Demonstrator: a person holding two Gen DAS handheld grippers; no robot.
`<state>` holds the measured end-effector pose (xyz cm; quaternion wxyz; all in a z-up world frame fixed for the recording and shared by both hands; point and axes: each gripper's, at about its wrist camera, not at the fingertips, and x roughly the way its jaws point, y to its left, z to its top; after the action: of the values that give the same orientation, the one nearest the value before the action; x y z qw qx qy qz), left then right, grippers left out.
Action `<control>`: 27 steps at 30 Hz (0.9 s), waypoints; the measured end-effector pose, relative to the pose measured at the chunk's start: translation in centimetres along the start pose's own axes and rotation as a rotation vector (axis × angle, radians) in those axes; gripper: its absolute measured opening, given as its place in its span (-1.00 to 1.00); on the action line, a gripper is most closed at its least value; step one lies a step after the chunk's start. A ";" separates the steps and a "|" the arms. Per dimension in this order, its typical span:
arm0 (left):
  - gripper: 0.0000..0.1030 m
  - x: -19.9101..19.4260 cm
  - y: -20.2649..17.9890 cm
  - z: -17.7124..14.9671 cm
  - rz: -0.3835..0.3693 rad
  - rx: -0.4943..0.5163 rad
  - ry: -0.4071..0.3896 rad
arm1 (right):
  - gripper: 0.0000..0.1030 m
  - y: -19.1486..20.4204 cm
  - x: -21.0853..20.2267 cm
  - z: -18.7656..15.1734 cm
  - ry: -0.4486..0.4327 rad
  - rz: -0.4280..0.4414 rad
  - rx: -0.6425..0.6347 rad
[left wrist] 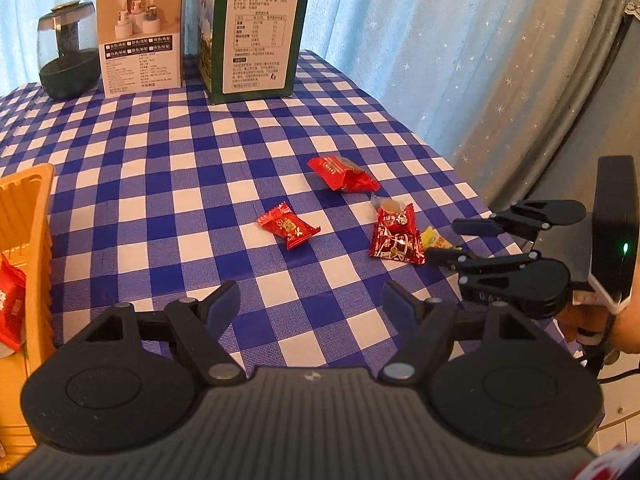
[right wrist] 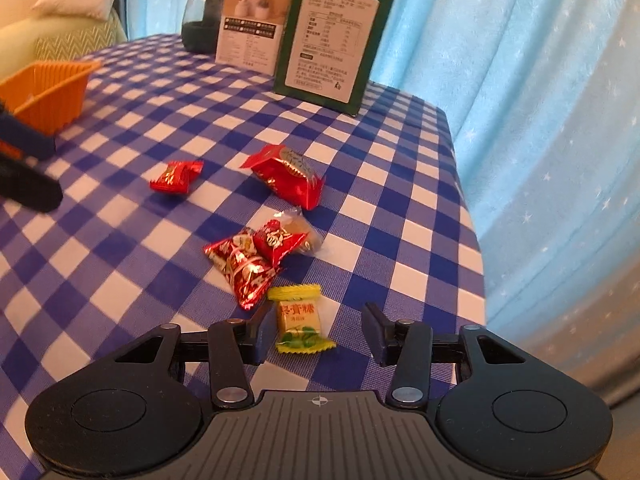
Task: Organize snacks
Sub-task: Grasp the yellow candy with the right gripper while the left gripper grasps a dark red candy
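Several wrapped candies lie on the blue-checked tablecloth [left wrist: 160, 184]. A yellow candy [right wrist: 298, 318] sits between the fingers of my right gripper [right wrist: 316, 332], close against the left finger, with a gap to the right one; the gripper is open. In the left wrist view, that right gripper [left wrist: 442, 240] reaches in from the right around the yellow candy [left wrist: 436, 240]. Three red candies [left wrist: 288, 228] [left wrist: 342, 174] [left wrist: 396, 238] lie ahead of my left gripper [left wrist: 312, 296], which is open and holds nothing. An orange tray [left wrist: 28, 208] at the left holds red packets [left wrist: 10, 300].
A green box [left wrist: 256, 36], a white box [left wrist: 142, 36] and a dark glass jar [left wrist: 68, 56] stand along the table's far edge. The table's right edge [right wrist: 468, 208] drops off beside a blue curtain [right wrist: 540, 100]. A hand [left wrist: 600, 320] holds the right gripper.
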<state>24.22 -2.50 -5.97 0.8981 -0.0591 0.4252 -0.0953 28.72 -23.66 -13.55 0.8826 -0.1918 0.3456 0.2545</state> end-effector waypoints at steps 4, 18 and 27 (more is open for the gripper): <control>0.47 0.4 0.0 -0.2 -0.003 -0.007 0.008 | -0.58 0.1 -0.3 0.3 0.025 0.014 0.080; 0.47 0.6 0.3 -0.3 0.012 -0.015 0.005 | -0.60 3.6 -0.8 2.2 0.014 0.176 0.117; 0.21 2.9 -0.5 -0.3 -0.025 0.037 -0.005 | -0.60 3.7 -1.8 1.4 0.018 0.070 0.242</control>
<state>25.76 -3.64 -8.28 0.8989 -0.0482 0.4201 -0.1143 26.08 -20.55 -11.94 0.8867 -0.0738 0.3882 0.2401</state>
